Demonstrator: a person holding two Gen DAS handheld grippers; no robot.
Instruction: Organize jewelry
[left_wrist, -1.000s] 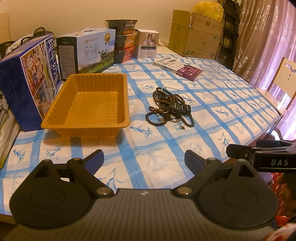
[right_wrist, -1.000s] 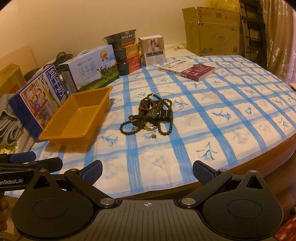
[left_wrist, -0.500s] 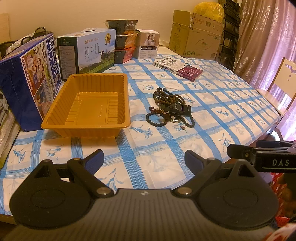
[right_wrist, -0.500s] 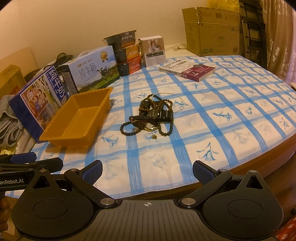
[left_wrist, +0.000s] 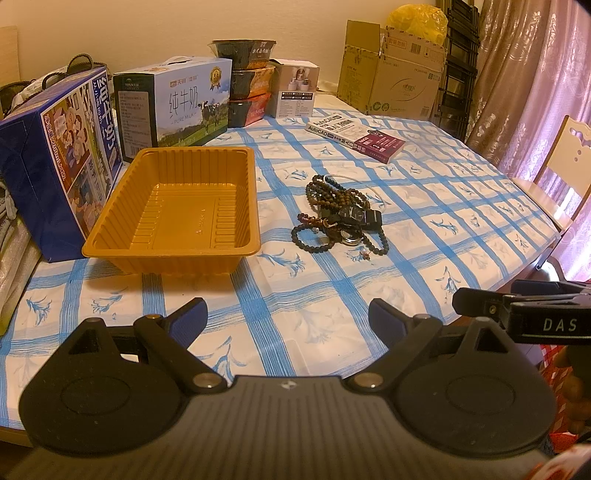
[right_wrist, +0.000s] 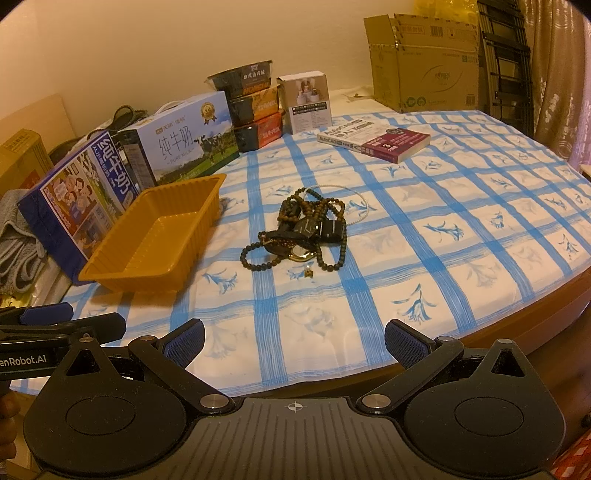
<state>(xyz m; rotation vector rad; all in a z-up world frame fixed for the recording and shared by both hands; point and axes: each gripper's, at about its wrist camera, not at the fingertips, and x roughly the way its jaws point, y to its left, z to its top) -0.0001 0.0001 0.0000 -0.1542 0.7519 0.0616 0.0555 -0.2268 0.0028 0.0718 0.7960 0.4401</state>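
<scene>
Right now both claws hang spread wide and empty at the table's (left_wrist: 424, 236) near edge, left gripper (left_wrist: 287, 317) facing the tray (left_wrist: 236, 192), right gripper (right_wrist: 293, 339) squared to the jewelry (right_wrist: 299, 236). That tangle lies just beside the bare tray, probably its destination.

Milk carton (left_wrist: 173, 103): "PURE MILK"; book (left_wrist: 354, 137): "AutoCAD".
</scene>
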